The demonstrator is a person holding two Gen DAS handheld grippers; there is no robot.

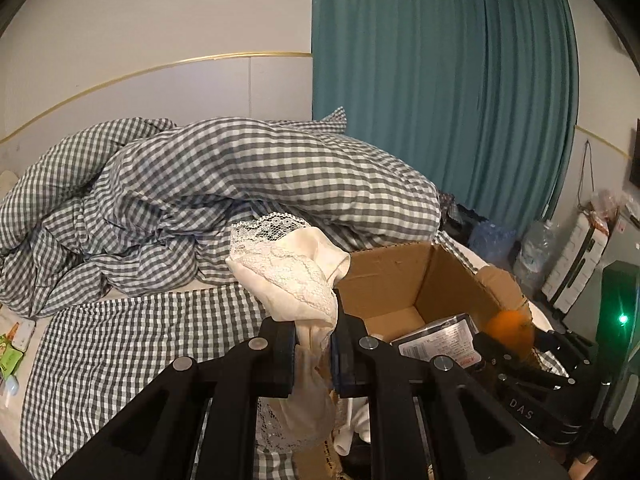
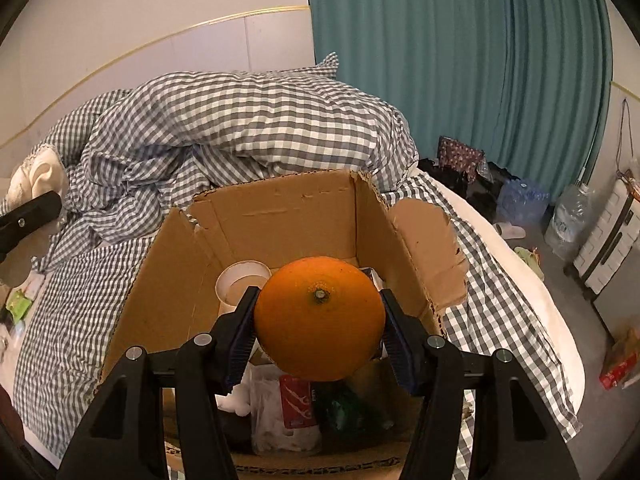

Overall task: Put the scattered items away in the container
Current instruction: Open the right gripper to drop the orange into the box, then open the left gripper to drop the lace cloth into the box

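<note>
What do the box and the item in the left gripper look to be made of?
The box: plain brown corrugated cardboard, matte, with torn, fluted flap edges. The cream garment held by the left gripper: soft woven fabric with openwork lace trim, slightly sheeny; the fibre can't be told.

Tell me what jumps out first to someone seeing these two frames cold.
The orange, clamped between the right gripper fingers, hangs right over the open cardboard box on the bed. Next, the cream lace-trimmed garment pinched in the left gripper, held up just left of the box. Behind both, the rumpled gingham duvet against the teal curtain.
</note>
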